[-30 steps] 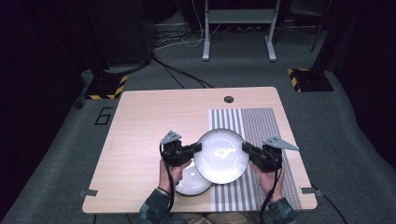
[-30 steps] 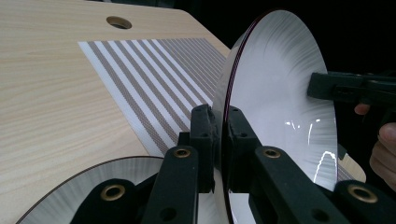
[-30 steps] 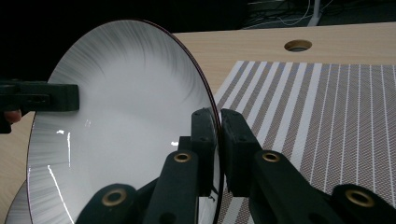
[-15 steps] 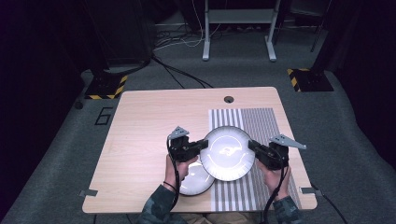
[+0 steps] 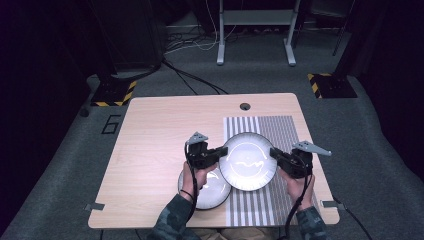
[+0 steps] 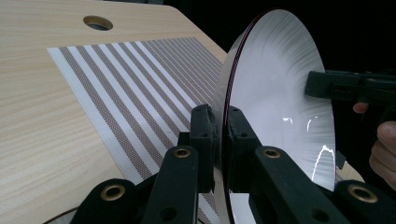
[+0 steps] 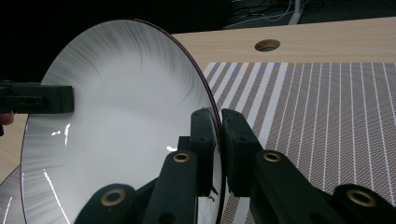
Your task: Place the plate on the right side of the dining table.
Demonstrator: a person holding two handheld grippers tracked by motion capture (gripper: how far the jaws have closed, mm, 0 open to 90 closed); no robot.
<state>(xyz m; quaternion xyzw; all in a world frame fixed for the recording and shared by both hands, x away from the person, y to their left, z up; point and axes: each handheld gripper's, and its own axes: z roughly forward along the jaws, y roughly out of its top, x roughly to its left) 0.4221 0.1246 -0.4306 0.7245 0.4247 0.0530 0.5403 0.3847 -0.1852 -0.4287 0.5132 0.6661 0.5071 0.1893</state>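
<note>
We grip the glossy round white ceramic plate (image 5: 248, 161) w/ left tool (image 5: 216, 155) & right tool (image 5: 276, 154) clenched on opposite rims, above the striped mat (image 5: 280, 131); stiff, slippery, fragile, so rim holds suit.

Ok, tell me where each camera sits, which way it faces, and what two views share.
High view: above the person's side, facing forward and down on the table; forearms and both grippers, left gripper, right gripper.
Left gripper view: on the left gripper, facing the striped mat.
Right gripper view: on the right gripper.
Shared: the large plate clamped at opposite rims.
</note>
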